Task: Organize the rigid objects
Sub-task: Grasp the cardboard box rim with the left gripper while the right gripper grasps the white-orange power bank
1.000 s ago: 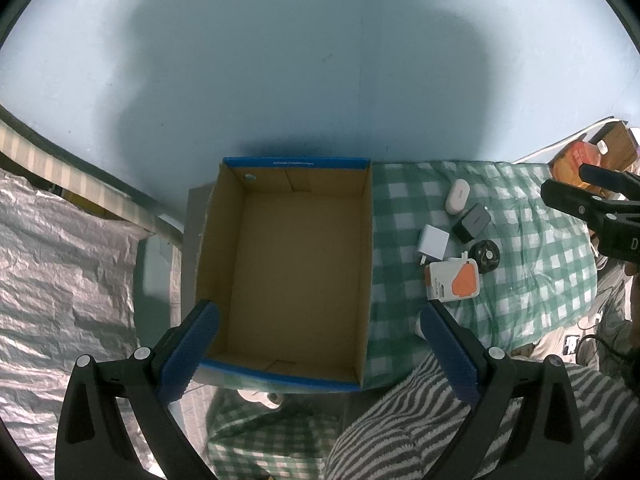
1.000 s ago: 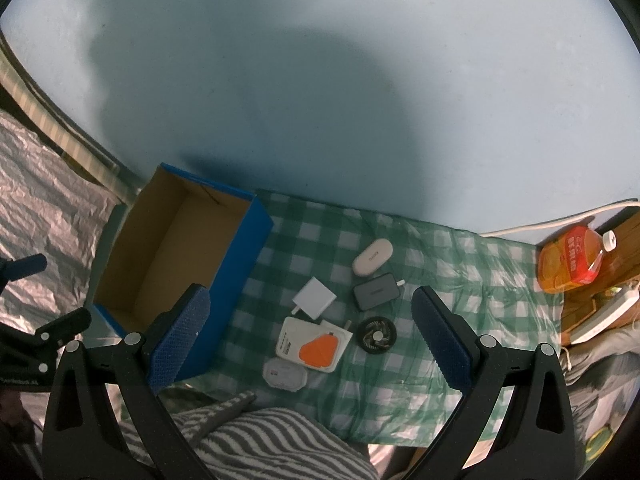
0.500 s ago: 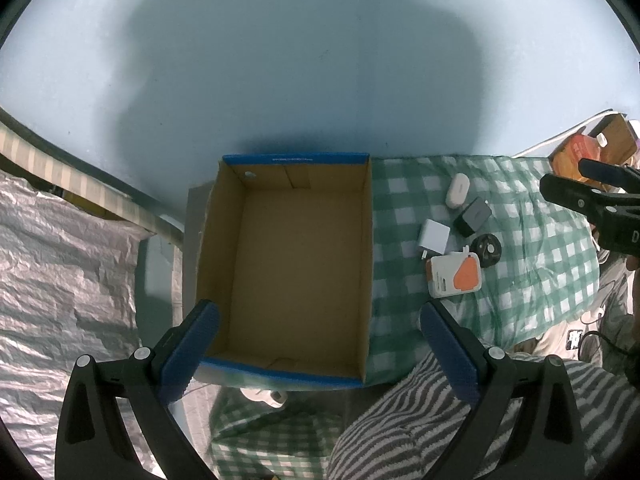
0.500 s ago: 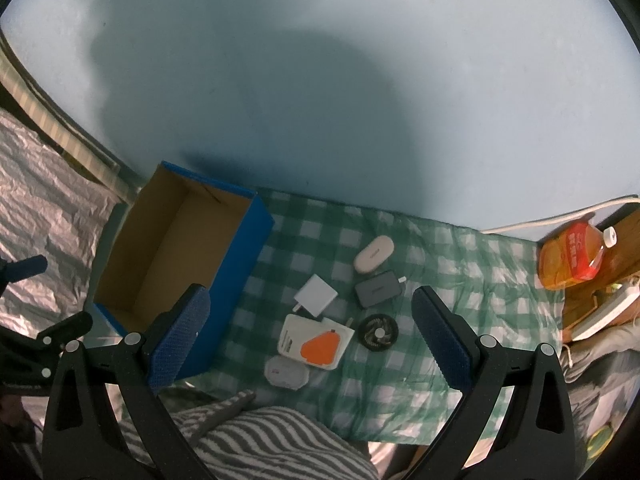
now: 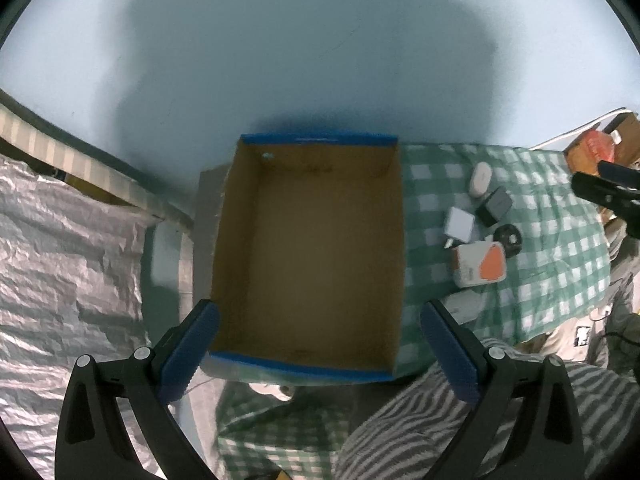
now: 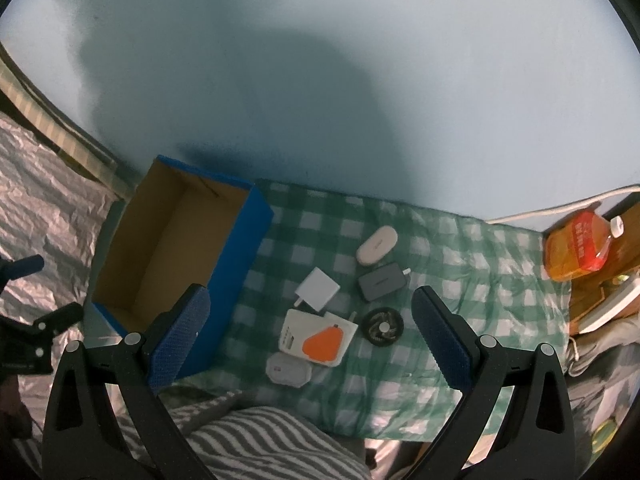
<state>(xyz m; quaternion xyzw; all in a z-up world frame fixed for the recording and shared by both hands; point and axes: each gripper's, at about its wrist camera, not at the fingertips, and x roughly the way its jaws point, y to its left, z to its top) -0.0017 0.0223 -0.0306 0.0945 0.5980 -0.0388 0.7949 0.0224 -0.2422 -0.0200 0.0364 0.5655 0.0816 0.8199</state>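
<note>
An empty blue cardboard box (image 5: 308, 248) (image 6: 176, 256) stands at the left of a green checked cloth (image 6: 440, 280). To its right lie a white oval case (image 6: 377, 245), a grey charger (image 6: 383, 281), a white square plug (image 6: 319, 289), a black round disc (image 6: 383, 327), a white box with an orange plug (image 6: 318, 337) and a pale flat case (image 6: 289, 368). My left gripper (image 5: 320, 354) is open, high above the box. My right gripper (image 6: 310, 338) is open, high above the small items.
An orange bottle (image 6: 576, 248) lies on a wooden board at the far right, with a white cable (image 6: 560, 208) along the pale blue wall. Crinkled silver foil (image 5: 68, 260) covers the left. A striped grey-white sleeve (image 6: 260, 440) is at the bottom.
Both grippers drifted slightly; the box and items appear a little shifted in view. Nothing was taken hold of or moved on the cloth.
</note>
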